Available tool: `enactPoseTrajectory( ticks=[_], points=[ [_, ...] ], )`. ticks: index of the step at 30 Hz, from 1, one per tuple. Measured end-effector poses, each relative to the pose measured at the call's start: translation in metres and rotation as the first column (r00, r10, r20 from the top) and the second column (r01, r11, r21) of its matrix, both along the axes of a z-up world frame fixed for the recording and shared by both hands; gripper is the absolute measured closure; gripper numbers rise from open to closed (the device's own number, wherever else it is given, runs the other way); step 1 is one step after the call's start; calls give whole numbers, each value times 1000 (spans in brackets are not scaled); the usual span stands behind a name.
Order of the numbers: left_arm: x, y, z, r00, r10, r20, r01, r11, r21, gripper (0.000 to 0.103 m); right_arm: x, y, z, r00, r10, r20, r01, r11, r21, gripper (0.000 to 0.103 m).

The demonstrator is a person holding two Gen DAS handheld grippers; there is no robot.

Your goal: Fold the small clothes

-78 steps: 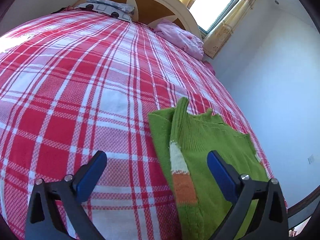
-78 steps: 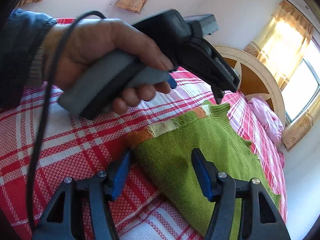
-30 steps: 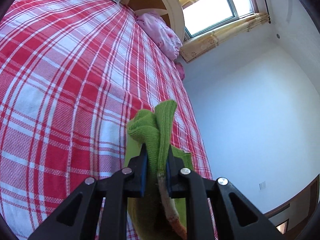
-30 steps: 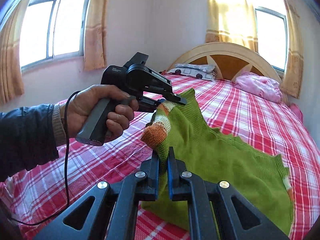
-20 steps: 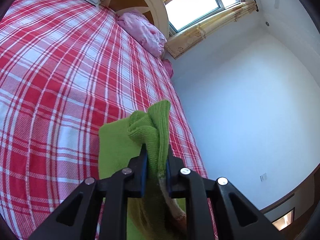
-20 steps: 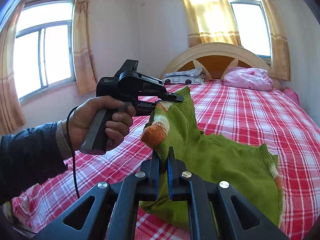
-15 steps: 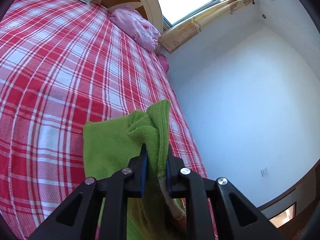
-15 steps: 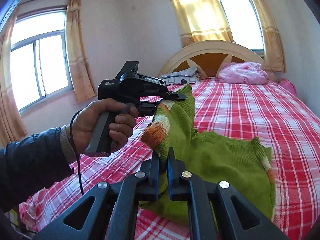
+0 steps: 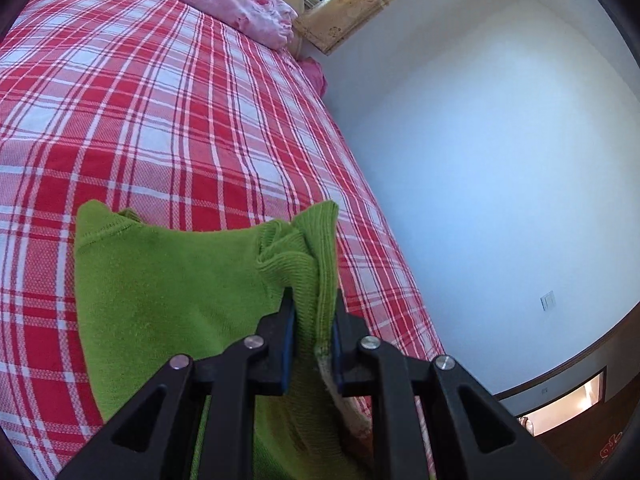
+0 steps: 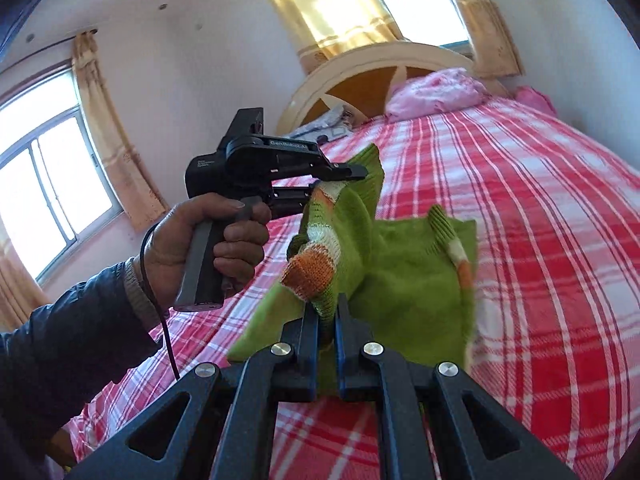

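In right view only, left hand [image 10: 208,240] gripping sweater [image 10: 400,276].

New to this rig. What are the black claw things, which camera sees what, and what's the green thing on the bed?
There is no robot here: a person holds a handheld two-finger claw in each hand, and a fisheye camera on each one looks forward along its fingers.

In the left wrist view, the black arms at the bottom are the left claw, shut on a bunched ribbed edge of a green knitted sweater.

In the right wrist view, the right claw is shut on an orange and white striped part of the same sweater. That view also shows the person's left hand gripping the other claw's handle.

The rest of the sweater hangs down onto a bed with a red and white plaid sheet. A pink pillow lies by the headboard.
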State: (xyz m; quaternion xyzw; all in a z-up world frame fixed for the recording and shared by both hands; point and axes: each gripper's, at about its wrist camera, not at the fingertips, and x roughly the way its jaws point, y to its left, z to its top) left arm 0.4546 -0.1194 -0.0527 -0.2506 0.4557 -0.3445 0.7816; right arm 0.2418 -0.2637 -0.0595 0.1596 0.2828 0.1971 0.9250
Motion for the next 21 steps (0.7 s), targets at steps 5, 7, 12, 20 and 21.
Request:
enactPoseTrajectory(
  ticks=[5, 7, 12, 20, 21],
  points=[
    [-2, -31, -12, 999, -36, -7, 36, 998, 58, 87, 0, -19, -23, 997, -24, -69, 26, 999, 24, 97],
    [-4, -42, -16, 999, -54, -8, 55, 995, 89, 87, -2, -27, -30, 995, -36, -88, 39, 999, 32, 97],
    [-14, -67, -16, 995, -78, 65, 64, 978, 198, 86, 1, -44, -54, 987, -58, -152, 70, 995, 73, 97],
    [-48, -65, 4, 970, -124, 211, 63, 960, 272, 79, -3, -52, -63, 982, -62, -179, 81, 992, 100, 97],
    [-53, -62, 5, 964, -131, 229, 64, 958, 281, 79, -4, -54, -64, 981, -63, -183, 83, 991, 108, 96]
  ],
)
